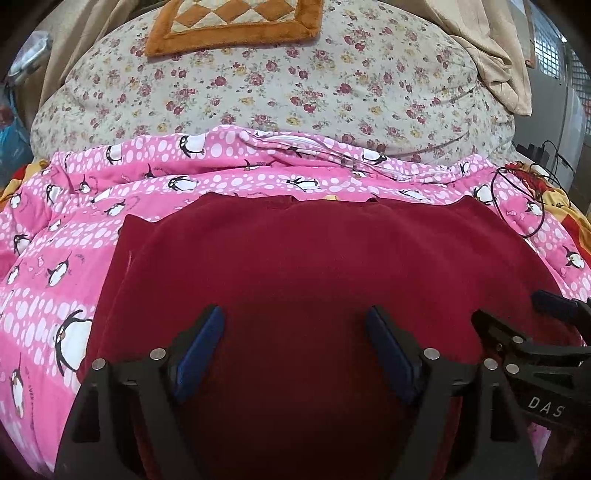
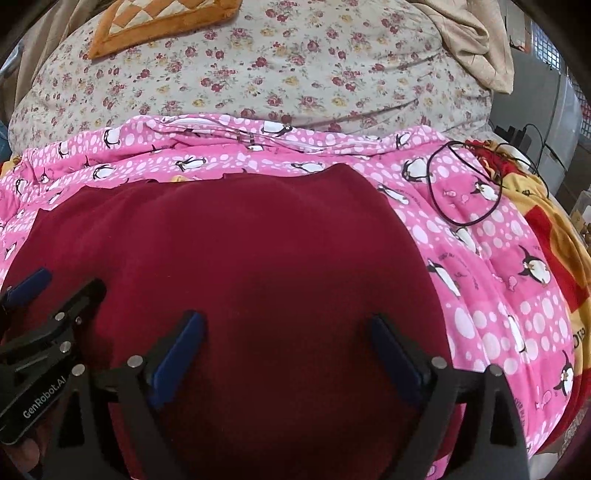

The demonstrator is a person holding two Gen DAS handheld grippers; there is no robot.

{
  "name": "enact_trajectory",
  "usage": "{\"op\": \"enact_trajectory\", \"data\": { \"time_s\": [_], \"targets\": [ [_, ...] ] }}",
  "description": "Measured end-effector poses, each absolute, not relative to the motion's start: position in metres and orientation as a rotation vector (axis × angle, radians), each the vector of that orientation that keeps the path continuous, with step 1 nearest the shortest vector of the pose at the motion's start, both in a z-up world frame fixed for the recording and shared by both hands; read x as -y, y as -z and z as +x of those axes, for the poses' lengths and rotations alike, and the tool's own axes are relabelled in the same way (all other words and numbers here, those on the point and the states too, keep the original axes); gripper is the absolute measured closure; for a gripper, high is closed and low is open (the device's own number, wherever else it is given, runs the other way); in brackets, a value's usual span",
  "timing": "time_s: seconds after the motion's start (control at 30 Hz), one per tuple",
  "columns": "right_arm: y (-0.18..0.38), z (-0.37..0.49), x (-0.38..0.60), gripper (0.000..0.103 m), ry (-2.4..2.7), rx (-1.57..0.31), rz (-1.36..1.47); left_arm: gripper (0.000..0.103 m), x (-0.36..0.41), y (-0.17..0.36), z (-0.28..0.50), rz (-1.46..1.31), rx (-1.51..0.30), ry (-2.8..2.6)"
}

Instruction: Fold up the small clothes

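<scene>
A dark red fleece garment (image 1: 295, 258) lies spread flat on a pink penguin-print blanket (image 1: 55, 258); it also fills the middle of the right wrist view (image 2: 229, 251). My left gripper (image 1: 295, 321) is open and empty, hovering over the garment's near part. My right gripper (image 2: 286, 325) is open and empty too, over the garment just to the right. Each gripper shows in the other's view: the right one at the right edge (image 1: 517, 321), the left one at the left edge (image 2: 48, 288). The garment's near edge is hidden under the grippers.
A floral duvet (image 1: 277, 85) bulges behind the pink blanket (image 2: 498, 295), with an orange patchwork cushion (image 1: 232, 22) on top. A thin black cord loop (image 2: 465, 184) lies on the blanket right of the garment. A yellow-red blanket (image 2: 554, 229) and cabinets are at far right.
</scene>
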State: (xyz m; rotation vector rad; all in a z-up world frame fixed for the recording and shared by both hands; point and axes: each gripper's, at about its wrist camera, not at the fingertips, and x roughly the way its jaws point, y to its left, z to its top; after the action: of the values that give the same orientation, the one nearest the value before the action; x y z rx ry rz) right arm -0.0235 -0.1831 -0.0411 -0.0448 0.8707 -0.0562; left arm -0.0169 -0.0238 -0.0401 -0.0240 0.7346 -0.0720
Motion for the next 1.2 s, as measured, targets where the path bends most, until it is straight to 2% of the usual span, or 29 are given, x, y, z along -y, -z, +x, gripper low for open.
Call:
{"op": "enact_trajectory", "data": {
  "time_s": [0.57, 0.83, 1.2],
  "targets": [
    [0.0413, -0.0233, 0.1825, 0.007, 0.06, -0.865, -0.057, 0.03, 0.0232, 0.0401, -0.0172, -0.027, -0.735, 0.074],
    [0.0429, -0.0227, 0.1824, 0.001, 0.077, -0.852, -0.077, 0.03, 0.0208, 0.0384, -0.0172, -0.048, -0.734, 0.079],
    [0.0454, -0.028, 0.1768, 0.001, 0.103, -0.798, -0.124, 0.03, 0.0217, 0.0388, -0.0181, -0.046, -0.731, 0.076]
  ]
}}
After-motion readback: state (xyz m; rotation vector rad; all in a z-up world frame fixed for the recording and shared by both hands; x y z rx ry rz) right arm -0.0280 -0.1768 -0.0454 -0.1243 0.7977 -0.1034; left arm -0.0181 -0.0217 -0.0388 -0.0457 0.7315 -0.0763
